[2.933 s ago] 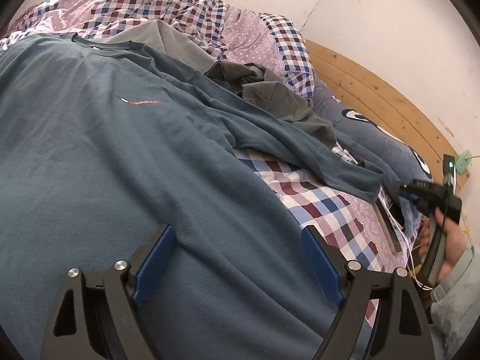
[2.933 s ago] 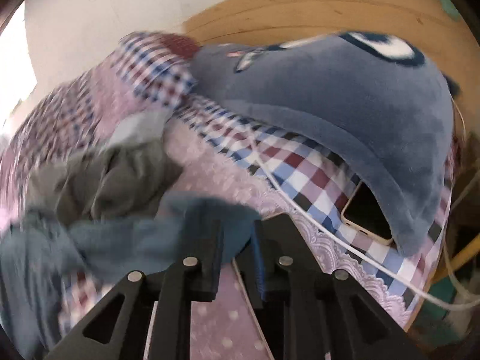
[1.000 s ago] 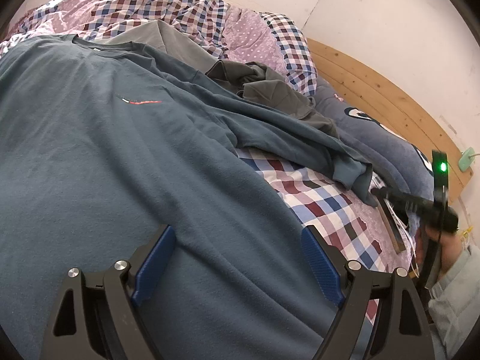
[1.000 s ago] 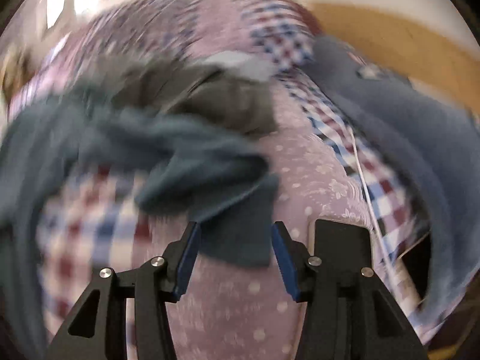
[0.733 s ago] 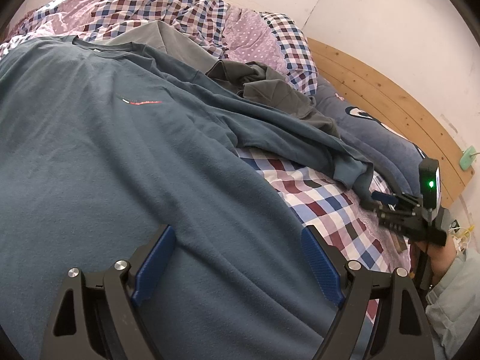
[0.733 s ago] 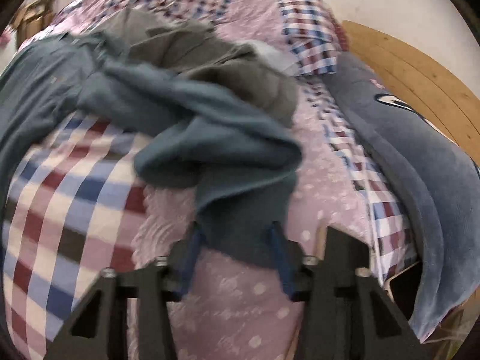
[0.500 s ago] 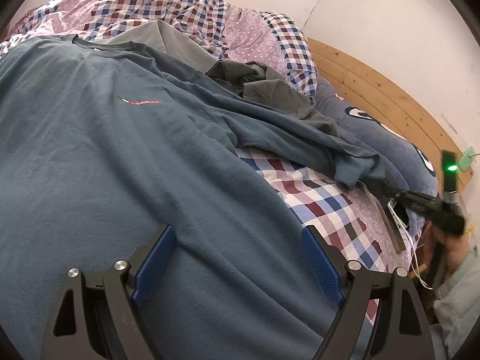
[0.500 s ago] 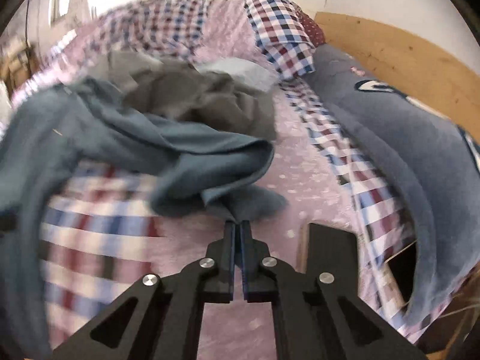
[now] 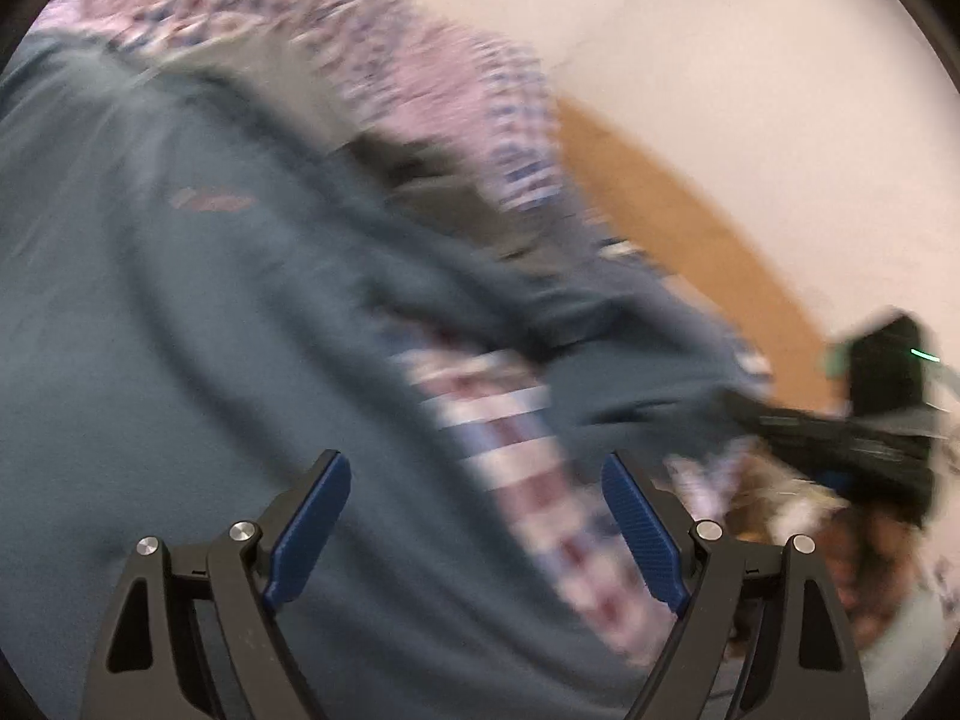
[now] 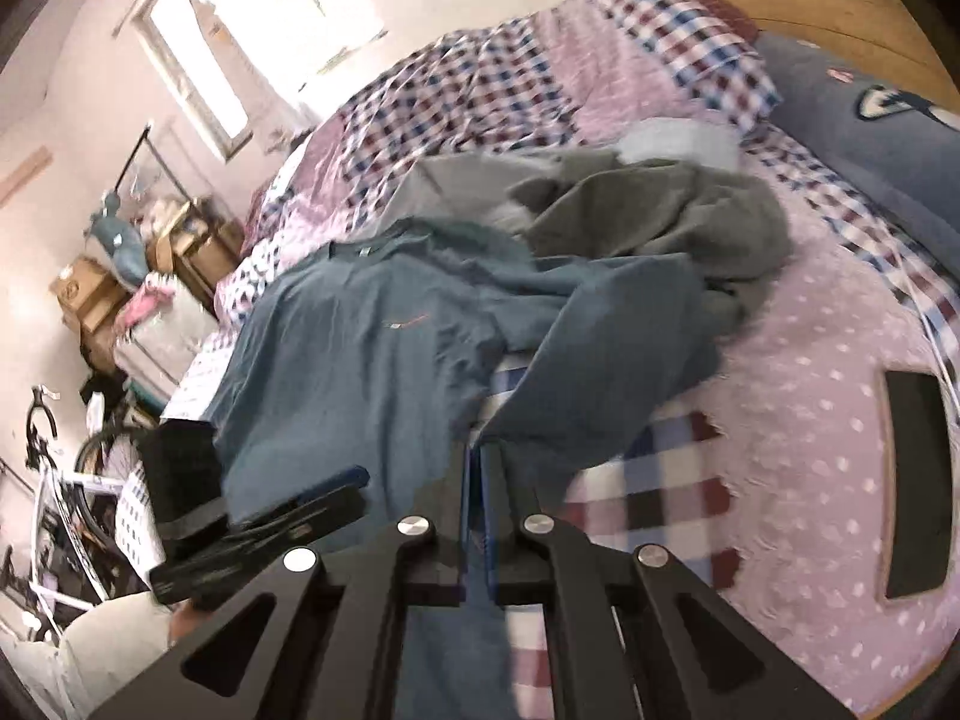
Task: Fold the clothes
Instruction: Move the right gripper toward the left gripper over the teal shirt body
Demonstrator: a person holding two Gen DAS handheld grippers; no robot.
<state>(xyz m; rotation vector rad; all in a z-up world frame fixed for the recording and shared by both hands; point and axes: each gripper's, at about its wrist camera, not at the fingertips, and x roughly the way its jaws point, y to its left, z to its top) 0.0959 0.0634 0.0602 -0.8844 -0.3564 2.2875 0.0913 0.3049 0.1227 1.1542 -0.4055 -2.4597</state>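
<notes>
A teal long-sleeved shirt point(image 10: 372, 354) lies spread front-up on the bed, a small red mark on its chest. My right gripper point(image 10: 480, 456) is shut on the end of its sleeve point(image 10: 600, 360), which is raised off the checked sheet. In the blurred left wrist view that same gripper point(image 9: 744, 405) pinches the sleeve point(image 9: 636, 396) at the right. My left gripper point(image 9: 477, 516) hovers open over the shirt's lower body point(image 9: 180, 390), with nothing between its blue pads point(image 9: 312, 510).
A crumpled grey garment point(image 10: 660, 222) lies beyond the shirt's shoulder. A blue plush pillow point(image 10: 870, 120) rests against the wooden headboard point(image 10: 840, 6). A dark phone-like slab point(image 10: 918, 480) lies on the purple dotted sheet at right. Boxes and a bicycle stand beside the bed at left.
My right gripper closed on the sleeve end and has carried it up and toward the shirt's body. The left wrist view is now motion-blurred; that gripper has started moving and stays open.
</notes>
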